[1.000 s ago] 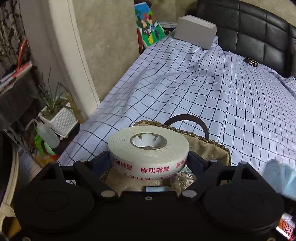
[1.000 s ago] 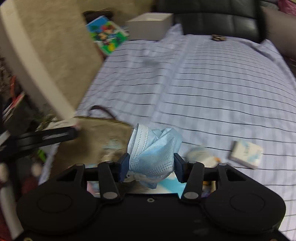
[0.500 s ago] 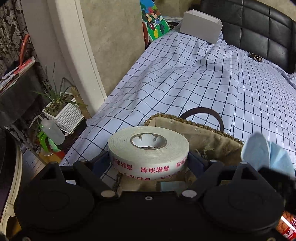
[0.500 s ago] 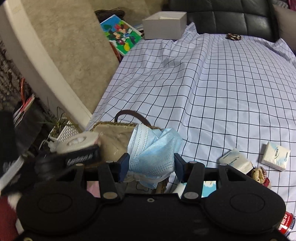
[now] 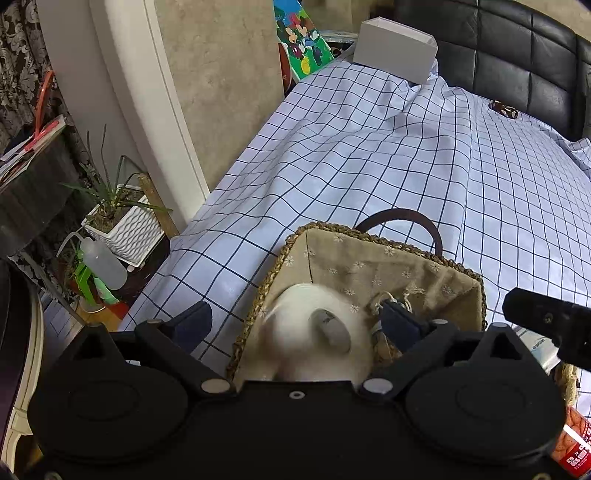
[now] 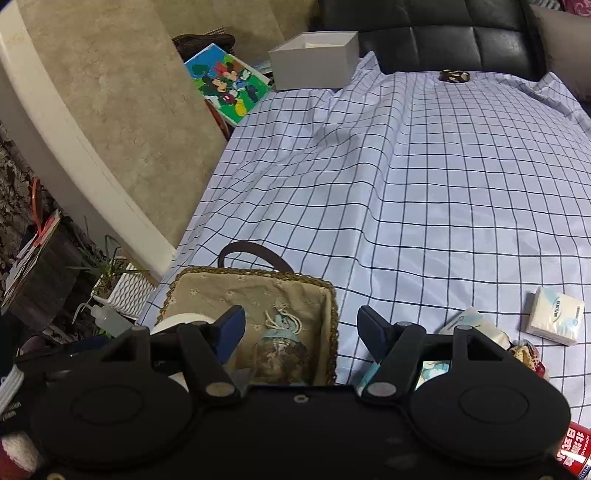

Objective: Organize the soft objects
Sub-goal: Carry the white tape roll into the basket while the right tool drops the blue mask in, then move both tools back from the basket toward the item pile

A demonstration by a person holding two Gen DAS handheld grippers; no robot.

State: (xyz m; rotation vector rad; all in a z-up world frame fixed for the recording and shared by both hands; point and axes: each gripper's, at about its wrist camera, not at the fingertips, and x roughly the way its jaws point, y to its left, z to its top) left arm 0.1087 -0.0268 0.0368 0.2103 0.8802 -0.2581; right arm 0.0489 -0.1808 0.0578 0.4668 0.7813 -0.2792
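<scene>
Lettering is legible nowhere. Both the left gripper [image 5: 293,325] and right gripper [image 6: 301,326] have just spread apart, empty; the blurred white foam tape roll [image 5: 314,339] sits inside the fabric-lined woven basket [image 5: 369,236].

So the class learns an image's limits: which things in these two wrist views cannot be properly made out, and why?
- White roll, left wrist view: motion-blurred, lower part behind the left gripper; resting or falling, unclear.
- Basket, right wrist view: near end hidden behind the right gripper.
- Small dark object by the headboard, right wrist view: too small.
- Red packet, right wrist view: cut off at the corner.
</scene>
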